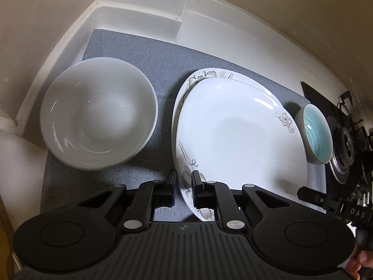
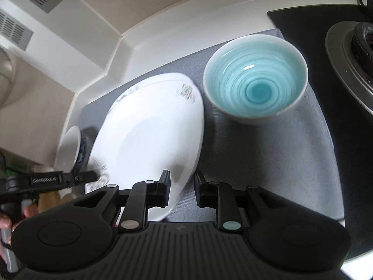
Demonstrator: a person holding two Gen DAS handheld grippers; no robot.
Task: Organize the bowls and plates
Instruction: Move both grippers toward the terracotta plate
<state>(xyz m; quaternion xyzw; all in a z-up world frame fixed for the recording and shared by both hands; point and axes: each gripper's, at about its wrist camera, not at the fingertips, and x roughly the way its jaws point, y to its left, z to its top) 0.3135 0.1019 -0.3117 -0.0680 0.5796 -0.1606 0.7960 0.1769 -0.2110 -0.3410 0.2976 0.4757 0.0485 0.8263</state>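
Two white flower-patterned plates lie stacked on a grey mat; the top plate [image 1: 242,137] rests on the lower plate [image 1: 184,163]. My left gripper [image 1: 183,182] straddles the lower plate's left rim, jaws slightly apart. My right gripper [image 2: 181,186] straddles the right rim of the plate stack [image 2: 153,140], jaws slightly apart. A large white bowl [image 1: 98,114] stands left of the plates. A turquoise-lined bowl [image 2: 255,79] stands right of them, also in the left wrist view [image 1: 317,135]. The right gripper's tip shows in the left wrist view [image 1: 310,196].
The grey mat [image 1: 163,70] covers a white counter bounded by a raised white ledge [image 1: 70,37] and beige walls. A black gas hob [image 2: 349,53] with a burner lies to the right. A white and blue cup [image 2: 70,149] lies far left.
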